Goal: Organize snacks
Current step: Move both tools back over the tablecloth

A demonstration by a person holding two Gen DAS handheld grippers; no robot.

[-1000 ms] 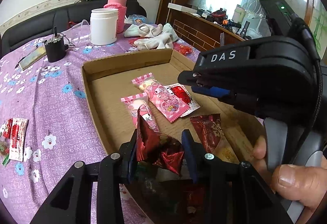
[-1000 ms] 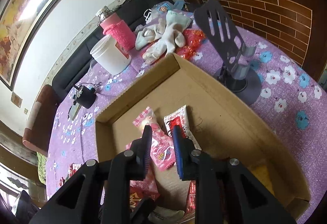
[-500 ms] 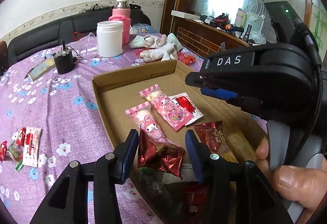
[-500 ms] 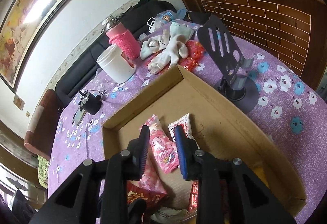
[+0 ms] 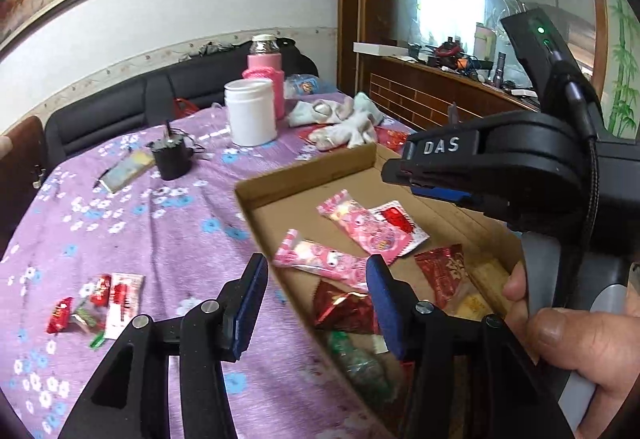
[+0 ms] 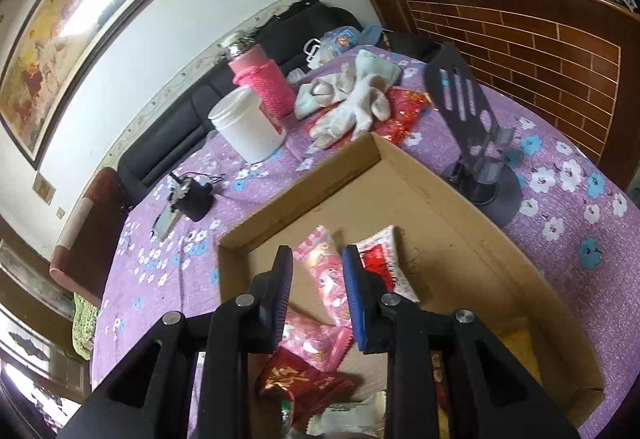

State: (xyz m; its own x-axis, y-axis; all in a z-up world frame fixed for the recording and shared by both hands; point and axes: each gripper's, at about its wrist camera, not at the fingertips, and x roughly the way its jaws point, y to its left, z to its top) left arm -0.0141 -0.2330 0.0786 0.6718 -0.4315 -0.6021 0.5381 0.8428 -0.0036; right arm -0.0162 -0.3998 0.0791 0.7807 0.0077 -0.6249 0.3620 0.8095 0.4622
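So our left tongs (image 5: 314, 303) have just been spreading apart and hold nothing now, hanging over the near left wall of the cardboard box (image 5: 304, 175), with a crumpled red wrapper (image 5: 344, 309) lying loose in the box below them. Our right tongs (image 6: 316, 299) sit nearly together with nothing pinched, over the pink snack packs (image 6: 326, 279) in the middle of the box. A few more snacks (image 5: 98, 303) are out on the purple desk (image 5: 160, 231) near its left edge, well apart from the box.
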